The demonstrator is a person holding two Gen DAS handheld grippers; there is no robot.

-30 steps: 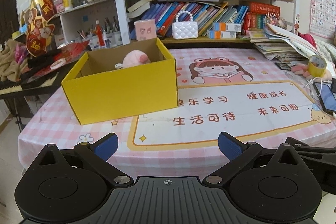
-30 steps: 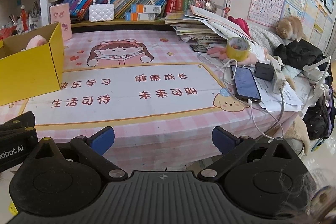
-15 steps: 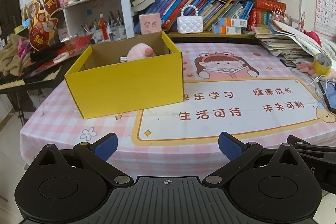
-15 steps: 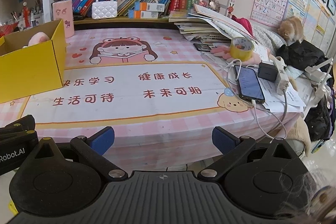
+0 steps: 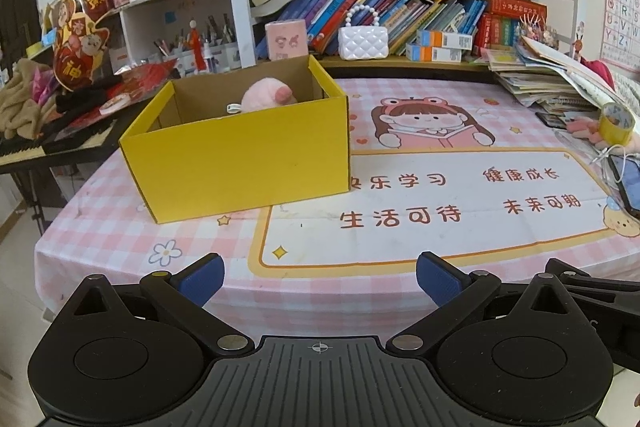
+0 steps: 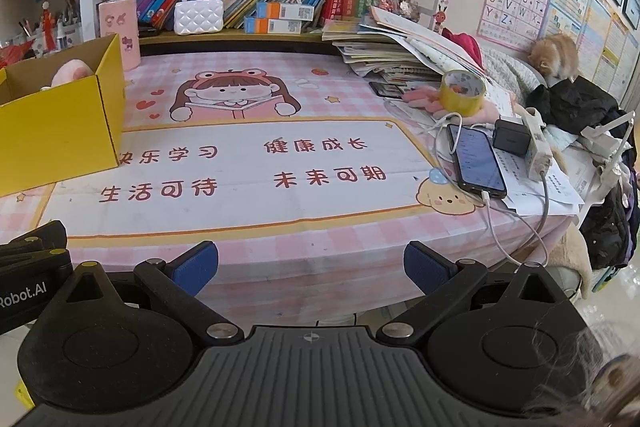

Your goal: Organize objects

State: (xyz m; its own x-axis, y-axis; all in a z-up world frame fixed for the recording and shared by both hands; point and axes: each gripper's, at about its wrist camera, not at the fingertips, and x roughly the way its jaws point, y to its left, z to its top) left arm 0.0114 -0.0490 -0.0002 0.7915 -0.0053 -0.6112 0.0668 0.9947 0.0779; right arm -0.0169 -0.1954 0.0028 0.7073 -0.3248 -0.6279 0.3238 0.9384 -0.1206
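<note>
Both tongs, left (image 5: 318, 277) and right (image 6: 311, 265), spread apart and empty short of the surface (image 6: 248, 223); pink plush (image 5: 264, 95) sits in yellow box (image 5: 240, 159) ahead-left; a careless reach right risks snagging the phone cable (image 6: 496, 223).

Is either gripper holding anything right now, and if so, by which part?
Nothing is held. The left gripper and right gripper are both open and empty at the table's near edge.

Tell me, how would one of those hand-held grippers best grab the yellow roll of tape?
Probably from above: the tape roll lies flat with its hole facing up, so one finger could drop into the hole and the other outside, pinching the near wall. The right hand-held gripper, open and empty, is on that side.
</note>
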